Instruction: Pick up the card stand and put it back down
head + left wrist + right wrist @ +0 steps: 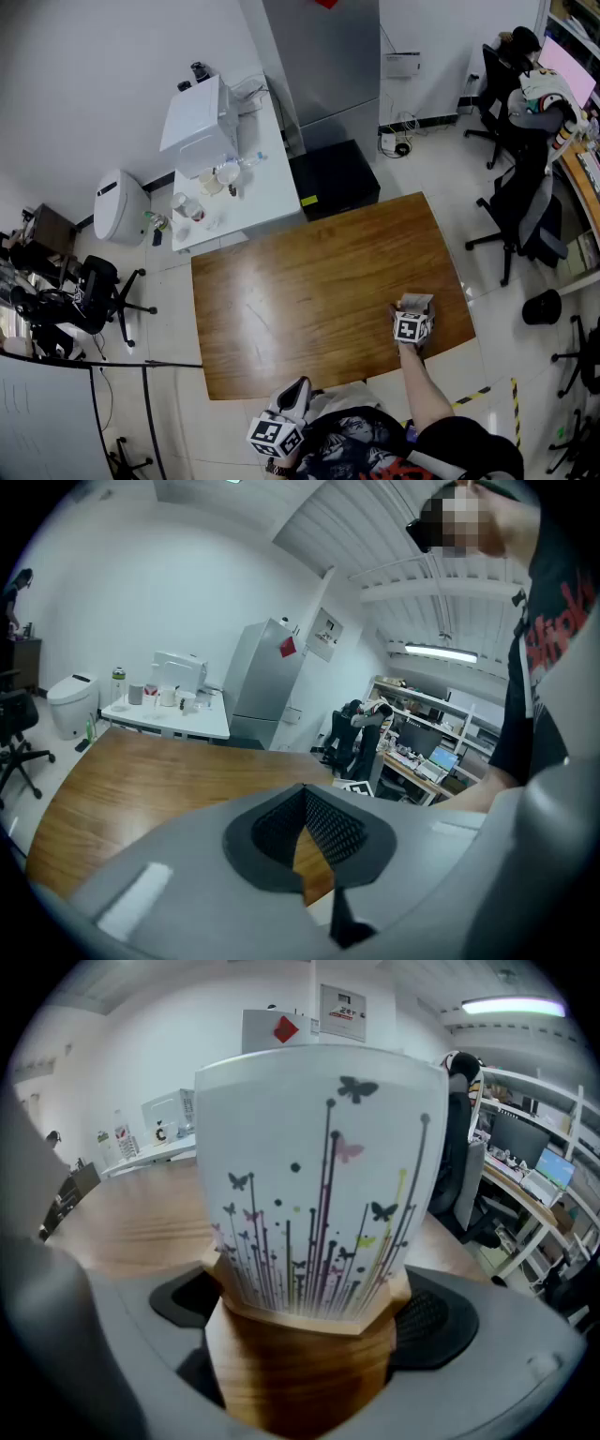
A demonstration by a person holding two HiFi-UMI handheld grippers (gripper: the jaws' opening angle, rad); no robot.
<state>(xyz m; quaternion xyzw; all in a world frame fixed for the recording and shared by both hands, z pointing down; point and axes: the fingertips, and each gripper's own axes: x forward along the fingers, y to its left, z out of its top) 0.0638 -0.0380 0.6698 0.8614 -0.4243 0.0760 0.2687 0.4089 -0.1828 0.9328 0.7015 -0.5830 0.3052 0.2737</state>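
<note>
The card stand (302, 1309) has a hexagonal wooden base and holds an upright white card printed with butterflies and stems. It fills the space between my right gripper's (305, 1324) jaws, and its base touches the pad on each side. In the head view the card stand (413, 302) and right gripper (412, 315) are at the near right part of the wooden table (309, 291). I cannot tell whether the stand rests on the table or hangs just above it. My left gripper (294, 394) is held by the person's body off the table's near edge, and its jaws (306, 853) are shut and empty.
A white side table (246, 192) with a white appliance and small bottles stands behind the wooden table, with a black cabinet (334, 178) beside it. Office chairs (525, 220) and a seated person (539, 89) are at the right. Another chair (89, 292) is at the left.
</note>
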